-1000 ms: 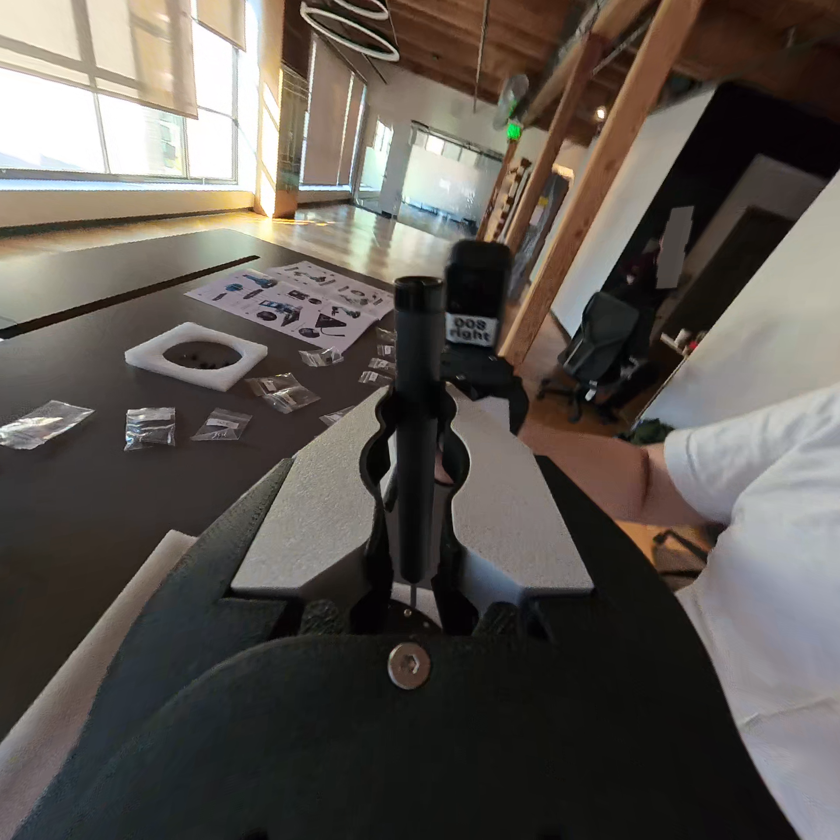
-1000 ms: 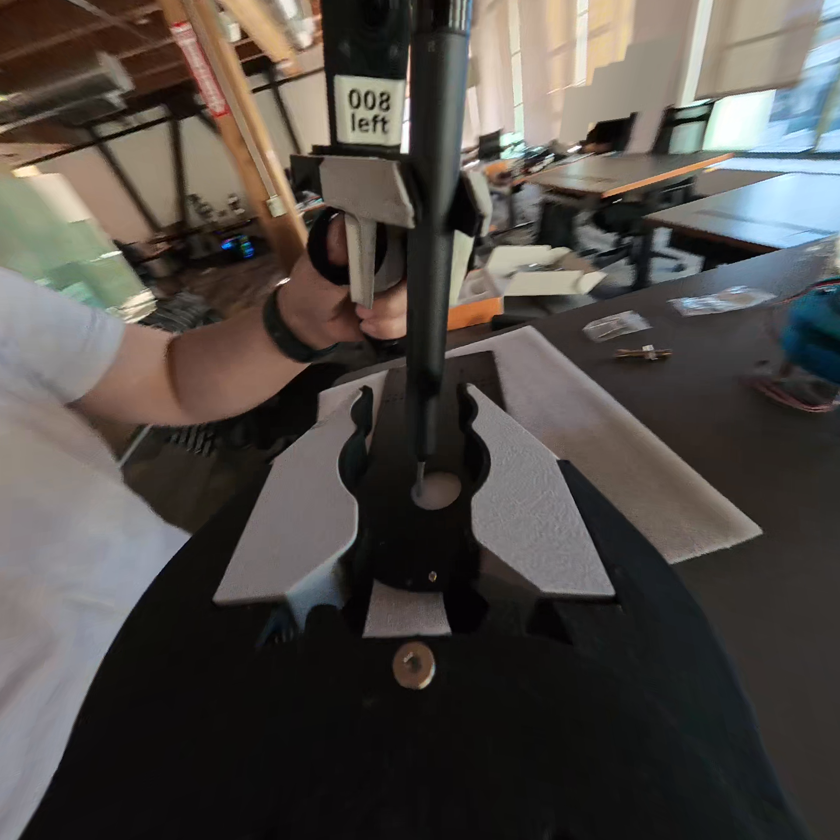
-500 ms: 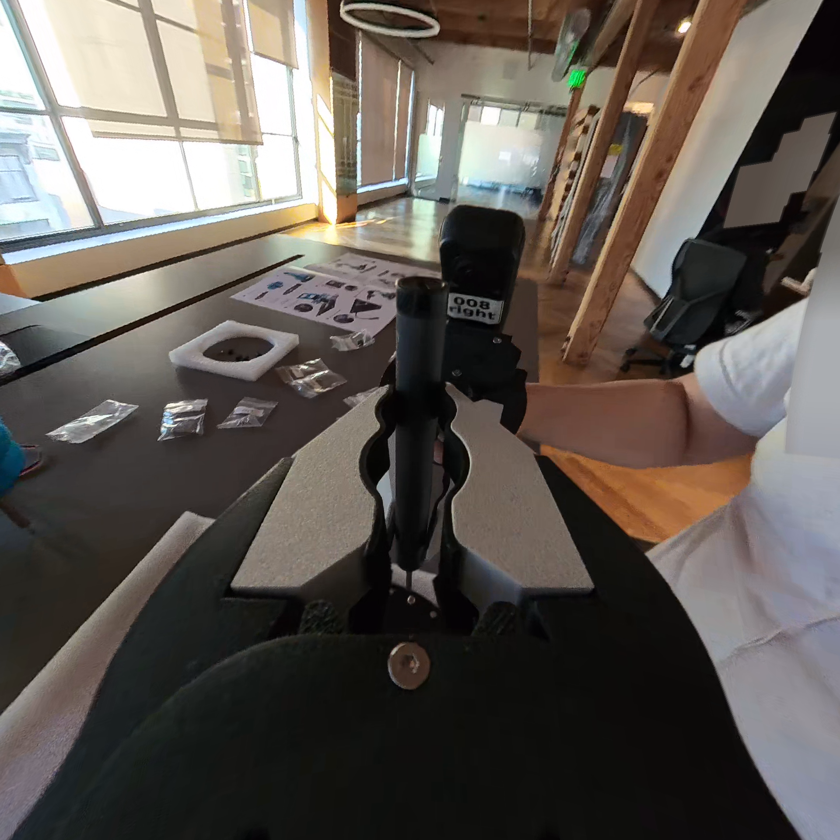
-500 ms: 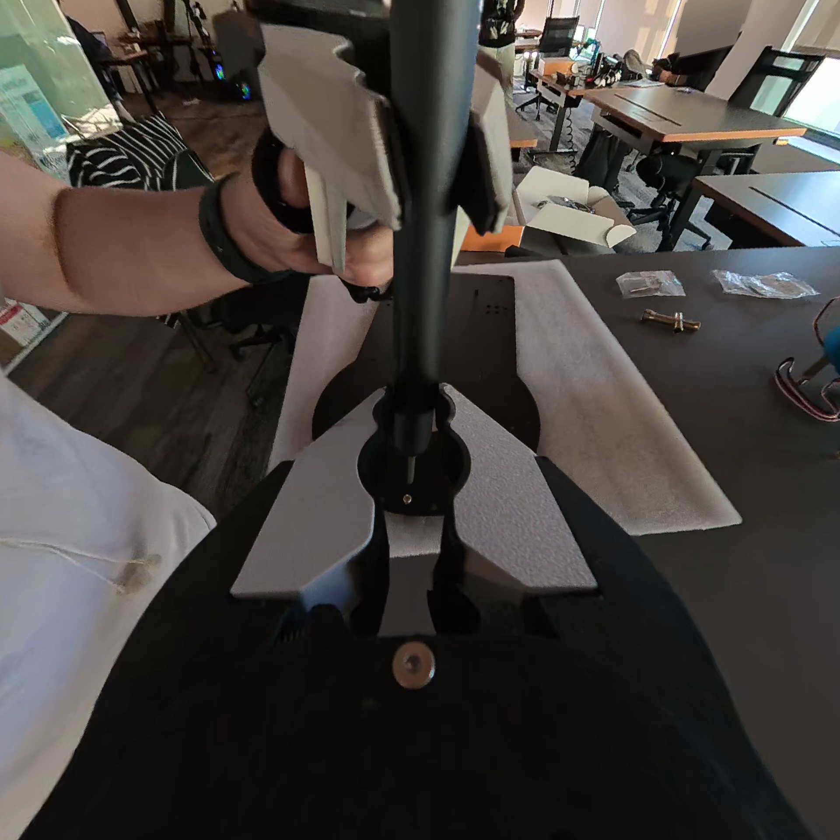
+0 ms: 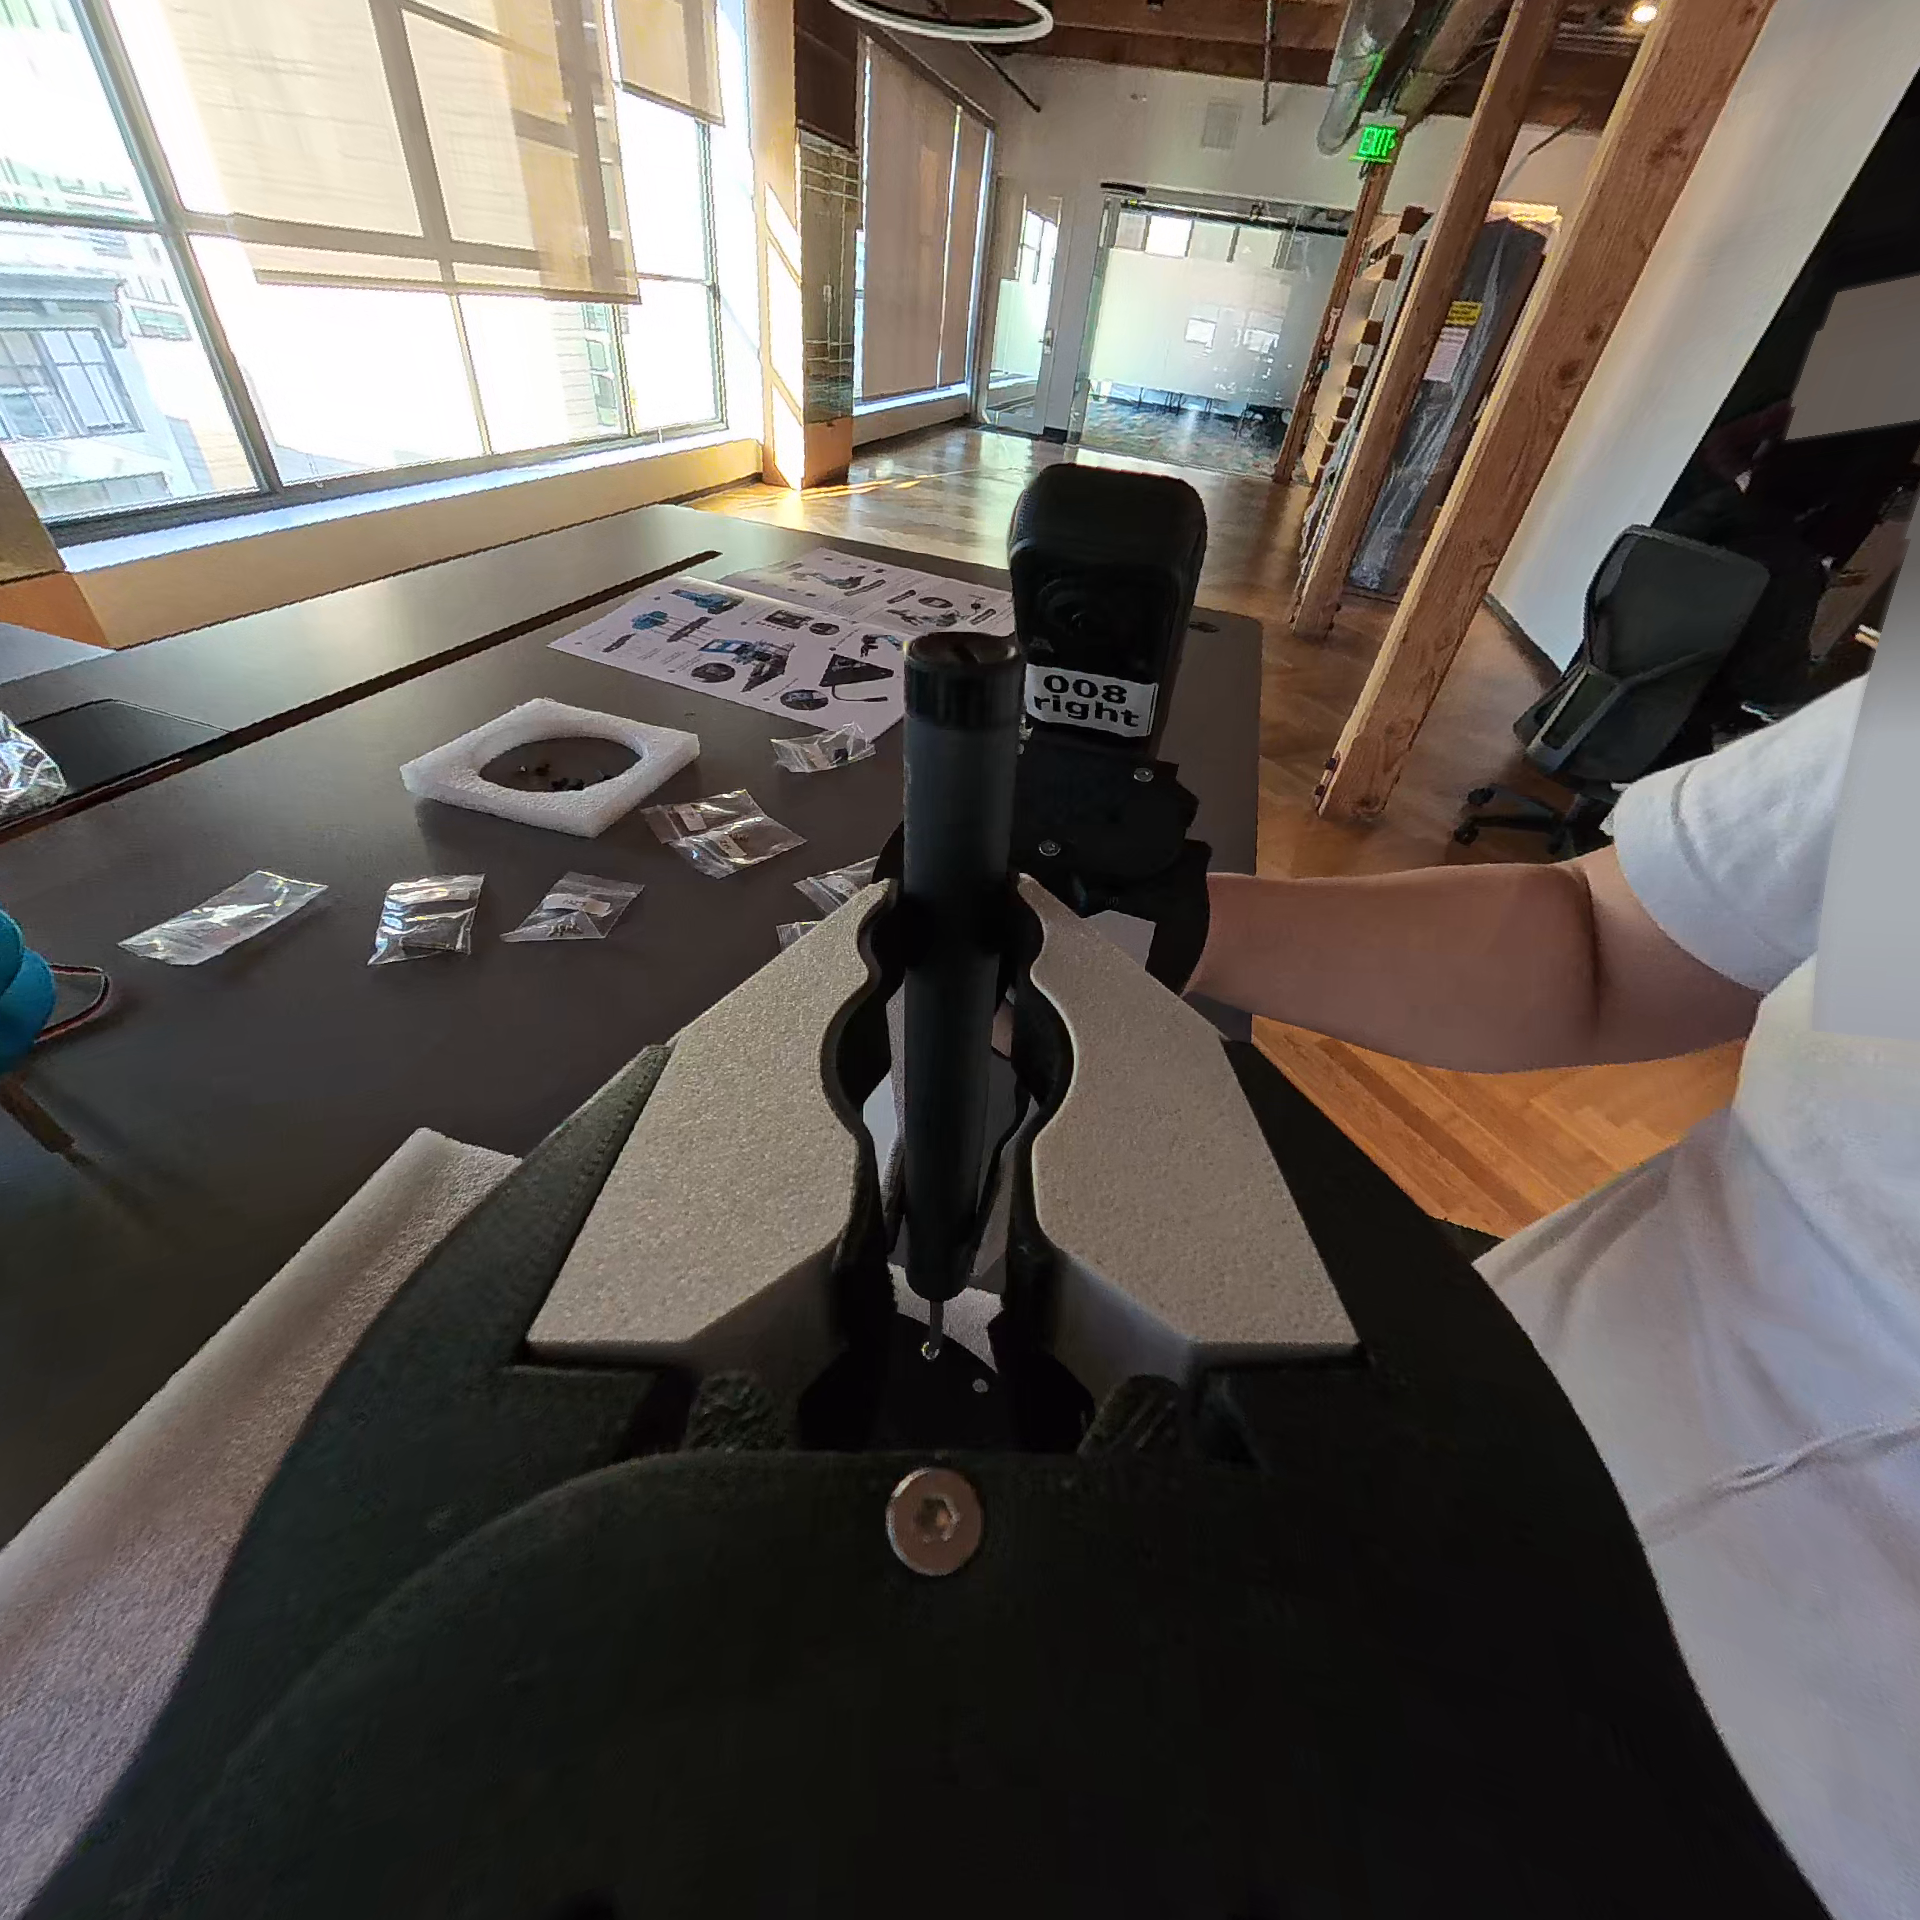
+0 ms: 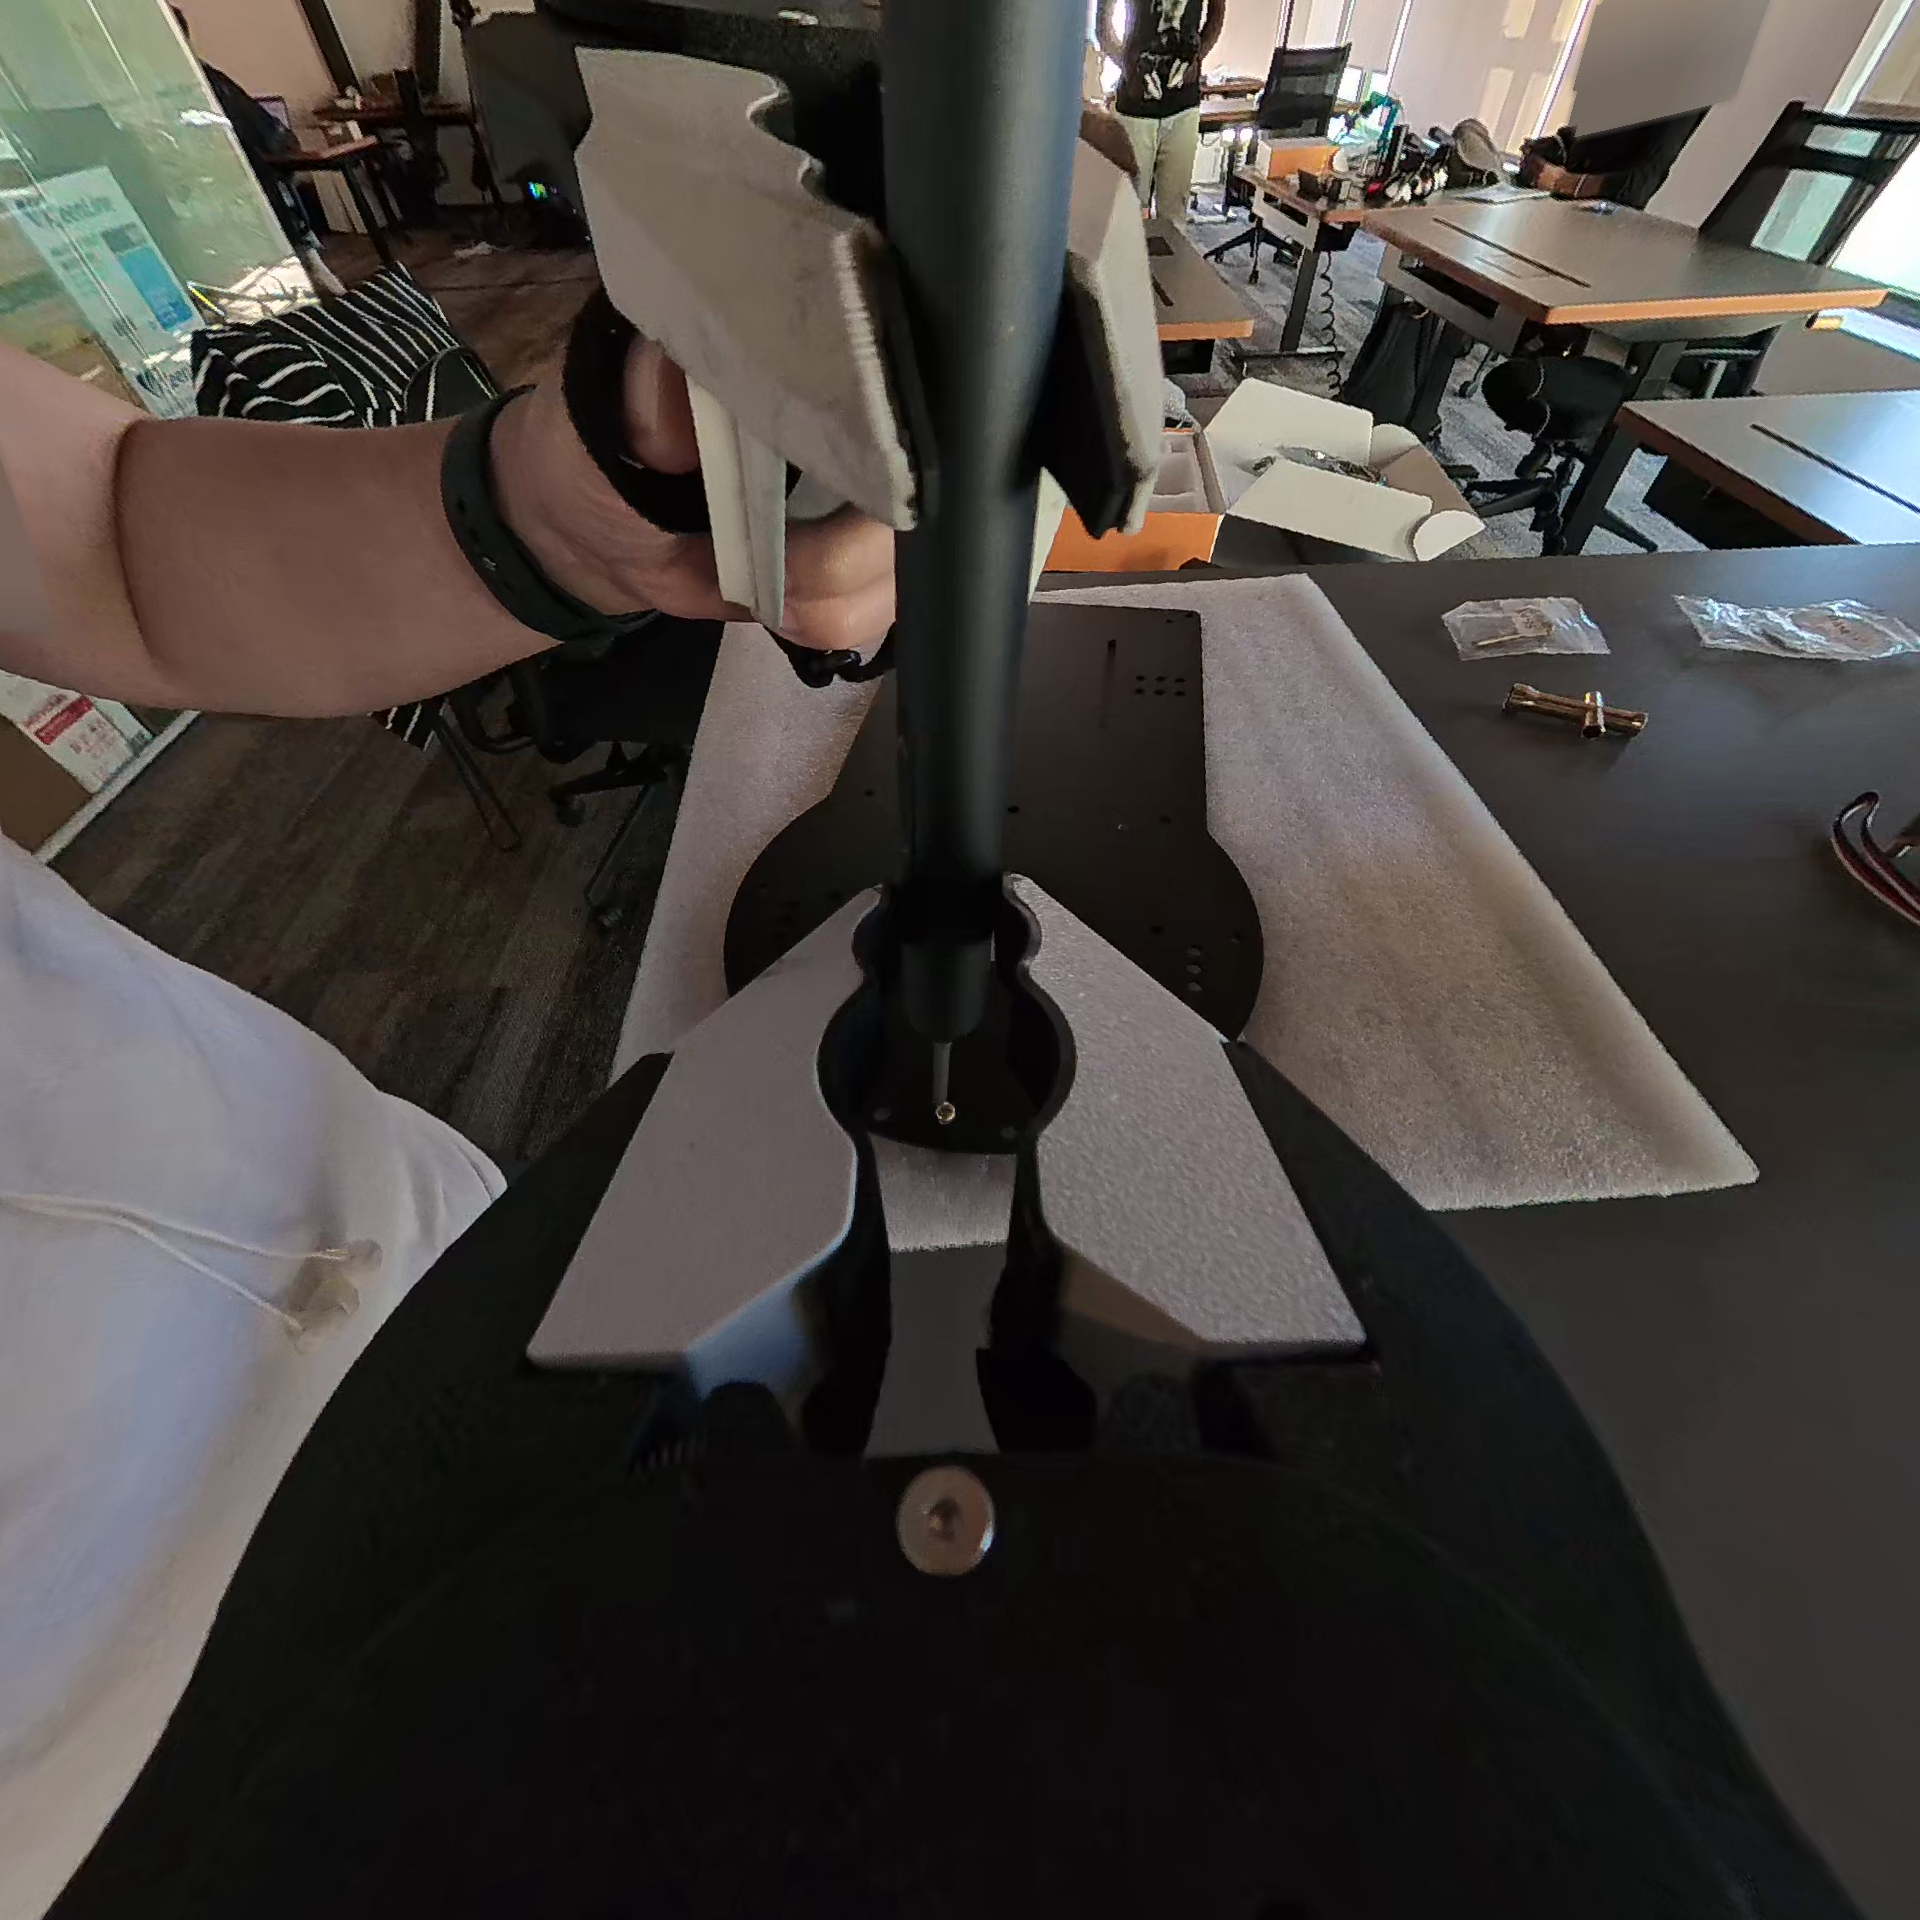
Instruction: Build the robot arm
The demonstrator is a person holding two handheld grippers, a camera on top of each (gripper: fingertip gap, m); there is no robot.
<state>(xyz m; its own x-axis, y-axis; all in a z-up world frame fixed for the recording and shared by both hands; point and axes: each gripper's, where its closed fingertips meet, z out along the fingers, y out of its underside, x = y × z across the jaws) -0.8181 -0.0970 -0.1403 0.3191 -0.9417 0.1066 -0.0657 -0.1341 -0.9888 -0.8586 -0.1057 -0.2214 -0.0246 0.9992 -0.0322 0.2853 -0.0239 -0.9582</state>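
Note:
My left gripper (image 5: 954, 894) is shut on a dark grey pen-shaped screwdriver (image 5: 951, 1039) and holds it upright. Its bit rests on a small brass screw (image 6: 945, 1114) in a black metal plate (image 6: 1122, 790) that lies on a white foam sheet (image 6: 1403, 935). My right gripper (image 6: 948, 894) is closed around the screwdriver's lower end (image 6: 971, 416), just above the bit. The left gripper's fingers (image 6: 748, 260) grip the shaft higher up. In the left wrist view the right gripper's camera body (image 5: 1107, 613) stands just behind the screwdriver.
On the dark table (image 5: 260, 1039) lie small plastic bags (image 5: 426, 914), a white foam ring (image 5: 551, 764), an instruction sheet (image 5: 769, 644), a brass cross wrench (image 6: 1574, 712) and red-white wires (image 6: 1870, 852). The table's edge runs close by the person's arms. An open cardboard box (image 6: 1330, 478) sits beyond. The gap from one gripper's tips to the other's is roughly 9 cm. The right tips stand about 30 cm off the brass cross wrench (image 6: 1574, 712).
My right gripper's jaws have narrowed around the screwdriver's lower end. The bit has come down onto the screw in the plate. Both views have tilted slightly.

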